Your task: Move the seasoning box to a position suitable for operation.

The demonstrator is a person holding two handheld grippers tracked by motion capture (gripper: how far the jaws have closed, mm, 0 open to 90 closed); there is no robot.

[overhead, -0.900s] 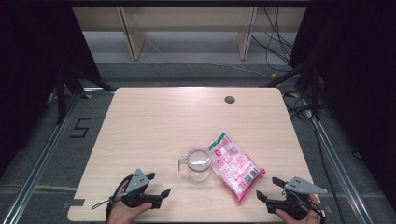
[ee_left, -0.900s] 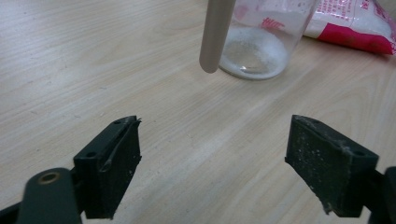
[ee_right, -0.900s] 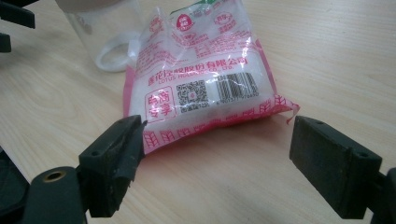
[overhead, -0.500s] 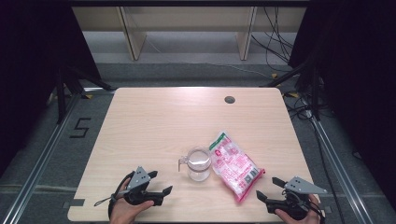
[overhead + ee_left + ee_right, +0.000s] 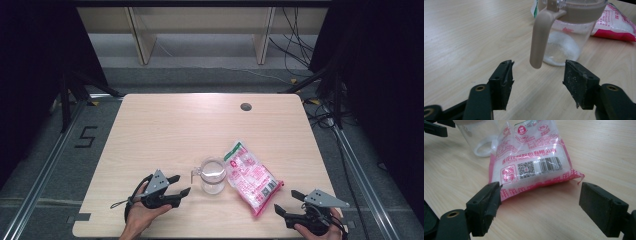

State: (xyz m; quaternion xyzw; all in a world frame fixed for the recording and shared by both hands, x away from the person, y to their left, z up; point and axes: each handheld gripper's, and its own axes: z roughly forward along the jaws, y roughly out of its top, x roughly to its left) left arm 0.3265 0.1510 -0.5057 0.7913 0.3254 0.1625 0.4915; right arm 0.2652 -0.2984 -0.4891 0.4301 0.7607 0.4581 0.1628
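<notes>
Left tool (image 5: 538,78) agape, just short of jug (image 5: 564,32).

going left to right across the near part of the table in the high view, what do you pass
left gripper → clear jar with a beige handle → pink and white bag → right gripper

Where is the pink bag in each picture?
High view: the bag lies right of the jug, near the table's front edge.
Left gripper view: top right corner, behind the jug.
Right gripper view: upper middle, just beyond the open jaws.
Shared landmark: the jug beside the bag.
</notes>
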